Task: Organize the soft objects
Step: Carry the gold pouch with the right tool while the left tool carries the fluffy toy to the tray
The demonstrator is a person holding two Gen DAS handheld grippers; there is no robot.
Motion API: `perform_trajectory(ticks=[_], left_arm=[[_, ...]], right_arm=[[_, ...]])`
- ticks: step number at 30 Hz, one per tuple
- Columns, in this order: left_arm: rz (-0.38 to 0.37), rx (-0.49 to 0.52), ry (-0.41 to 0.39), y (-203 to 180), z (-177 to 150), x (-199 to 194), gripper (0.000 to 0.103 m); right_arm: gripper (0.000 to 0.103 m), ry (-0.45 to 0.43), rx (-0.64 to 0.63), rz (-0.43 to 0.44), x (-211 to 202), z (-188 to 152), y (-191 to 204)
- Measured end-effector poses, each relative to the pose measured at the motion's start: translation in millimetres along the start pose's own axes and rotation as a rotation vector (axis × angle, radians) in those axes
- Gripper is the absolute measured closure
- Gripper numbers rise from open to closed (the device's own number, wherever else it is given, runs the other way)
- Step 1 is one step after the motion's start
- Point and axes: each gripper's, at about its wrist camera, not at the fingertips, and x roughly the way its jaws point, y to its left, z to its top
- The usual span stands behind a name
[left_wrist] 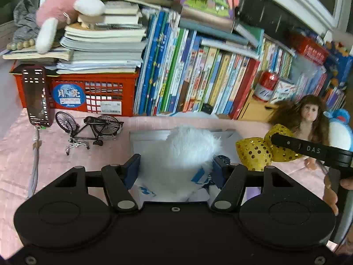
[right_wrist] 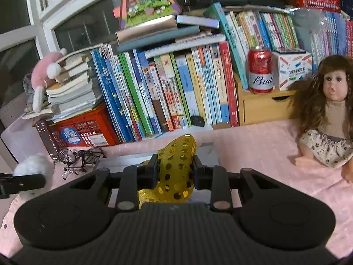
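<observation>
1. Clearly, my left gripper (left_wrist: 176,167) was clamped on a fluffy white plush toy (left_wrist: 189,148) with blue-and-white fabric lower down; its blue pads pressed into the long, soft fur on both sides.
2. That plush was held above a flat grey tray (left_wrist: 150,139) lying on the pale pink cloth (left_wrist: 22,154) that covered the table.
3. My right gripper (right_wrist: 174,170) was closed on a shiny yellow-gold bow (right_wrist: 176,165) of sequined fabric, one puffy lobe bulging up between the narrow-set fingers.
4. From the left wrist view I saw the same bow dangling beside the plush, round gold discs dotting its crinkled surface.
5. A long-haired doll (right_wrist: 328,110) in a floral dress sat to the right on the cloth, with smooth moulded limbs and frizzy brown hair.
6. A small black metal model bicycle (left_wrist: 92,130) with thin spoked wheels stood near the tray, in front of a red lattice plastic crate (left_wrist: 92,92).
7. Stacked paperbacks (left_wrist: 103,44) topped the crate, with a fuzzy pink-and-white plush rabbit (left_wrist: 59,13) draped over them.
8. Glossy upright picture books (right_wrist: 172,92) filled the back, and a red drink can (right_wrist: 260,70) rested on a light wooden drawer box (right_wrist: 262,108).
</observation>
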Motion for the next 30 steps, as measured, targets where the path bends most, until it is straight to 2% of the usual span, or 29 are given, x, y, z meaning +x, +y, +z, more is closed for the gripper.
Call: perform_trajectory(ticks=[14, 30], left_arm=[[0.050, -0.010, 0.138, -10, -3, 79, 0.040], [0.060, -0.009, 0.229, -9, -13, 115, 0.040]], right_arm=[[0.068, 0.132, 0.001, -0.024, 51, -7, 3], [0.068, 0.192, -0.021, -0.033, 73, -23, 1]])
